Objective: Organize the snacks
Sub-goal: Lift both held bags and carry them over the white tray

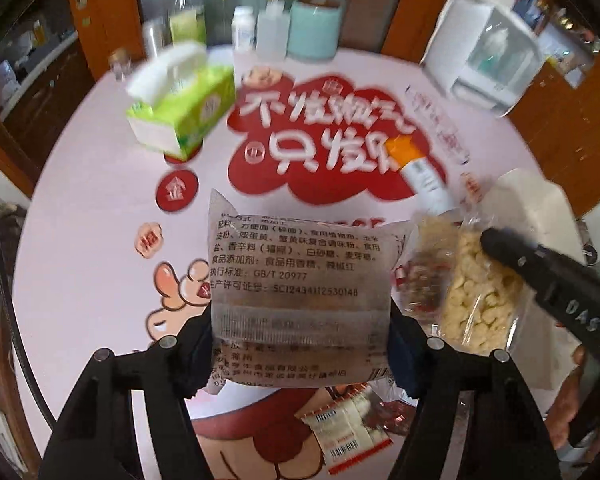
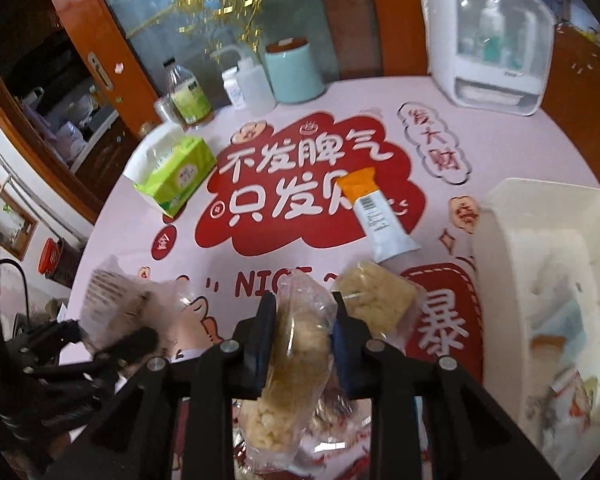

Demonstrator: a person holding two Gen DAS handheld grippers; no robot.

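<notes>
Wooden cabinets and glass doors are ringing a round table (image 2: pixel 112 216) that is wearing a pale pink cover with red cartoon lettering. Both grippers are carrying snacks above it. The left gripper (image 1: pixel 300 344) is clamping a flat printed noodle packet (image 1: pixel 300 280) across its width, with the packet standing up between the pads. The right gripper (image 2: pixel 304 344) is squeezing narrow on a clear bag of pale puffed snacks (image 2: pixel 296 360), which is sagging below the fingers.

A white bin (image 2: pixel 548 280) is sitting at the right edge of the table and already holding a few wrappers, so it is probably the place both loads are heading. Doing this well means keeping each grip firm, bringing the two grippers in one after the other rather than crowding the opening, and lowering each snack past the rim before letting go.

An orange-capped tube (image 2: pixel 380 216) and a block of dry noodles (image 2: pixel 376 300) are lying just beside the path to the bin. A green tissue pack (image 2: pixel 176 176), several bottles and a white cabinet-style appliance (image 2: pixel 488 36) are standing well clear at the back.
</notes>
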